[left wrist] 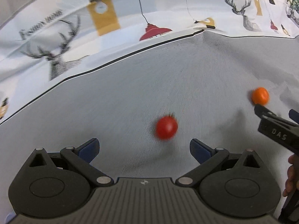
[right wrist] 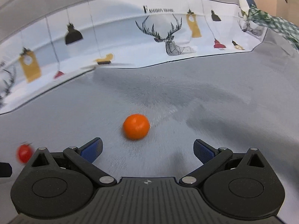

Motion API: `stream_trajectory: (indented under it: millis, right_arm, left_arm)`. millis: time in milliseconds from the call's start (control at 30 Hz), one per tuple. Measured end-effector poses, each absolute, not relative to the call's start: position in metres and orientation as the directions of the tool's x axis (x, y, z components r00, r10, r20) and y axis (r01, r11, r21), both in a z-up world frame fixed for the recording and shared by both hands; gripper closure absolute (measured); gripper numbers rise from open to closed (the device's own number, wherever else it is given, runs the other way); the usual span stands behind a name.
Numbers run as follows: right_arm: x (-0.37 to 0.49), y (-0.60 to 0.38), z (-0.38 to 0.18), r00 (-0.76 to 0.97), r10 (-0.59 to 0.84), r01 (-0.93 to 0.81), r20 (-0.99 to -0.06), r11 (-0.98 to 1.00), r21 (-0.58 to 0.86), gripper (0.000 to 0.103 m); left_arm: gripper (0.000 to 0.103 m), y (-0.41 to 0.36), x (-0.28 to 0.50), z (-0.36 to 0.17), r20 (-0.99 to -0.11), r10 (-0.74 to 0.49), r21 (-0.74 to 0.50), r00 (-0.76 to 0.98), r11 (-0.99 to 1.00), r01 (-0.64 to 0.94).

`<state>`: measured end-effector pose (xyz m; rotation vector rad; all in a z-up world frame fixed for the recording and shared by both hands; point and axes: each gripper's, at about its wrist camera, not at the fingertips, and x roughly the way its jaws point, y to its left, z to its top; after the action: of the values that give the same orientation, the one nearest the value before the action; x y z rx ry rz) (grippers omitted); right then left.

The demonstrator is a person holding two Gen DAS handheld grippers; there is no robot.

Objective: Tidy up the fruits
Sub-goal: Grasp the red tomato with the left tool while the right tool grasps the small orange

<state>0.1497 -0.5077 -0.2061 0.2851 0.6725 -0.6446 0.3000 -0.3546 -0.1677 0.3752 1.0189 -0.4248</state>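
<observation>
- I hold my left gripper (left wrist: 144,149) with its jaws spread wide and nothing between them; the red tomato (left wrist: 166,127) lies on the grey cloth (left wrist: 130,85) just ahead, at about 1 o'clock from the gap
- My right gripper (right wrist: 147,150) is likewise spread wide and empty; the orange fruit (right wrist: 136,124) sits on the same cloth close in front, at about 11 o'clock from its gap
- I judge this the reach before the first pick: both fruits lie loose on the cloth, neither is held, and no bowl or tray shows in either view, so I cannot tell where they are meant to go
- Next, each claw needs a small sideways correction to centre its fruit between the blue pads (left wrist: 89,149), then a gentle close; both are round and likely to roll if one pad nudges them first
- Only the left view shows my right claw from outside, at 3 o'clock, its tip just short of the orange fruit, with part of a hand (left wrist: 291,175) behind it
- Only the right view shows the green checked cloth (right wrist: 271,23) at 1 o'clock, and the tomato low at 9 o'clock
</observation>
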Motion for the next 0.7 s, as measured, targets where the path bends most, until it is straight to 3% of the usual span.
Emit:
stream_trajectory:
  millis: [133,200,433,467,500,533,567,700]
  right_arm:
    - [0.178,-0.524,-0.233,0.577,-0.466,0.638,-0.671,0.769,0.015,0.0]
    - [0.184,-0.516,-0.241,0.59,-0.519,0.623,-0.619,0.78,-0.059,0.001]
    - [0.185,-0.518,-0.24,0.591,-0.516,0.628,-0.62,0.777,-0.047,0.001]
    - [0.185,-0.518,-0.239,0.591,-0.517,0.628,-0.62,0.777,-0.049,0.005]
    - [0.184,-0.517,-0.238,0.593,-0.518,0.628,-0.616,0.777,-0.048,0.016]
    - [0.183,-0.513,-0.235,0.6,-0.528,0.628,-0.601,0.777,-0.055,0.051]
    - [0.183,-0.509,-0.231,0.617,-0.516,0.604,-0.595,0.794,-0.063,0.065]
    - [0.179,-0.504,-0.228,0.638,-0.487,0.594,-0.596,0.804,-0.022,0.065]
  left_arm:
    - [0.0,-0.37,0.334,-0.202,-0.897,-0.145,0.089,0.418,0.866,0.492]
    - [0.0,-0.361,0.336,-0.206,-0.88,-0.198,0.033,0.431,0.881,0.472]
    - [0.001,-0.362,0.328,-0.208,-0.857,-0.184,0.079,0.481,0.876,0.475]
    - [0.018,-0.362,0.325,-0.203,-0.854,-0.193,0.075,0.484,0.874,0.48]
    - [0.053,-0.362,0.321,-0.198,-0.849,-0.225,0.056,0.478,0.862,0.504]
    - [0.075,-0.364,0.316,-0.192,-0.85,-0.231,0.06,0.473,0.85,0.524]
    - [0.073,-0.366,0.311,-0.188,-0.854,-0.22,0.078,0.472,0.842,0.533]
    - [0.073,-0.358,0.292,-0.168,-0.847,-0.269,0.035,0.459,0.832,0.553]
